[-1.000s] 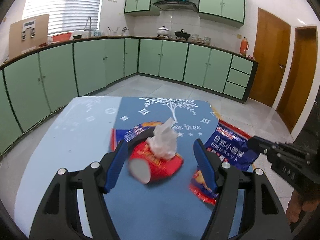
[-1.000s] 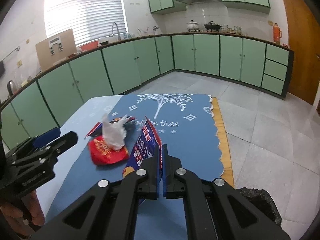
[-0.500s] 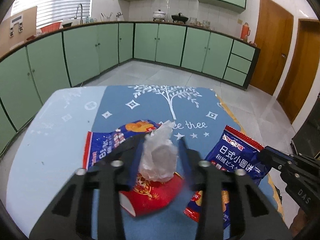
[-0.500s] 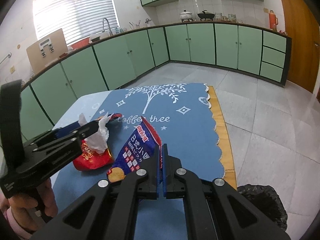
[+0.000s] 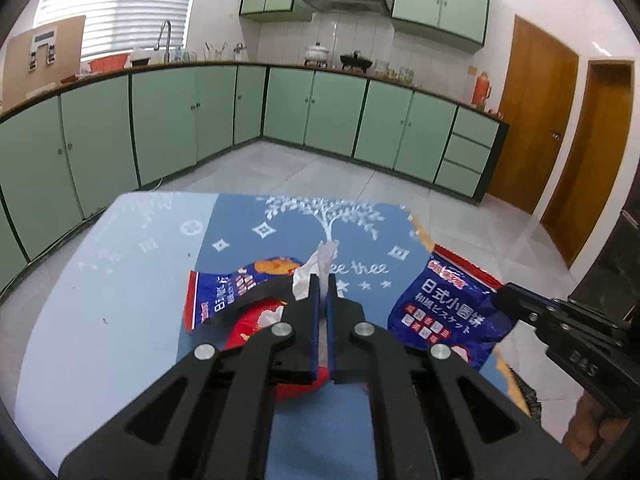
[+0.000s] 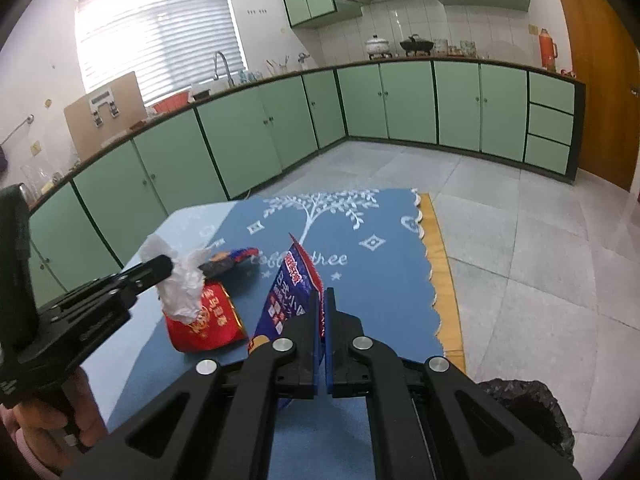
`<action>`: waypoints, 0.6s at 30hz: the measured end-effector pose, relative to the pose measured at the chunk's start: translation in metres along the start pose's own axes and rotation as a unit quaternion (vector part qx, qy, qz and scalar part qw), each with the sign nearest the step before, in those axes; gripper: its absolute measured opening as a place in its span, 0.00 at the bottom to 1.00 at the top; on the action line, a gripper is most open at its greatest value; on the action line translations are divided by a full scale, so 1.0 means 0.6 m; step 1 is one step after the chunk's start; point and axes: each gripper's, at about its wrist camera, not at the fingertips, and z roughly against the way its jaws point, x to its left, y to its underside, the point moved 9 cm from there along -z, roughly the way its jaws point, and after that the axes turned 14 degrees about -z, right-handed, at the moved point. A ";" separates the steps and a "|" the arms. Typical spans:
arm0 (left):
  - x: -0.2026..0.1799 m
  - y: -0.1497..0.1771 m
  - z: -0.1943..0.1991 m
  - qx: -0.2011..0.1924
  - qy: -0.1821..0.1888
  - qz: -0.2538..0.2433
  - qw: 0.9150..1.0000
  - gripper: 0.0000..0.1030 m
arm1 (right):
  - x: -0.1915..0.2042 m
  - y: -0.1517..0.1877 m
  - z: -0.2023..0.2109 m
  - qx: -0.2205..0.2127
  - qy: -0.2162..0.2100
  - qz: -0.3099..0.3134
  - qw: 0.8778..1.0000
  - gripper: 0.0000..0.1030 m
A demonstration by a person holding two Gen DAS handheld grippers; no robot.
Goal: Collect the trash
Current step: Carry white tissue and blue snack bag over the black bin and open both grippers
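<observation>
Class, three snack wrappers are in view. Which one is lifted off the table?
The blue biscuit bag, pinched upright in the right claw. The red wrapper and other blue wrapper lie flat.

Tablecloth (image 5: 248, 216) dark blue with white tree print, diamonds, stars, pale blue band on its left side, yellow-orange scalloped trim (image 6: 438, 248) on the right. On the cloth: white crumpled tissue (image 6: 182, 292), red wrapper (image 6: 208, 326) with gold lettering, navy biscuit packet (image 5: 440, 312) with white script and red top edge, another blue-red-orange wrapper (image 5: 224, 288). Black bin bag (image 6: 528, 408) beside the cloth. Mint green cabinets (image 5: 336, 116) behind it.
</observation>
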 end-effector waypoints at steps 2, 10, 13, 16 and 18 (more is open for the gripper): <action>-0.009 -0.008 0.017 -0.008 0.005 0.000 1.000 0.02 | 0.004 -0.006 0.017 -0.009 -0.002 0.003 1.000 0.02; -0.096 -0.031 0.049 -0.028 0.051 -0.024 0.998 0.02 | -0.015 -0.024 0.087 -0.040 0.009 0.009 0.999 0.02; -0.140 -0.034 0.049 -0.030 0.078 -0.033 0.996 0.02 | -0.047 -0.028 0.122 -0.053 0.023 0.000 0.998 0.02; -0.202 -0.037 0.050 -0.033 0.110 -0.050 0.992 0.02 | -0.088 -0.029 0.156 -0.066 0.043 -0.013 0.997 0.02; -0.243 -0.038 0.051 -0.033 0.131 -0.061 0.989 0.02 | -0.126 -0.029 0.180 -0.074 0.063 -0.025 0.995 0.02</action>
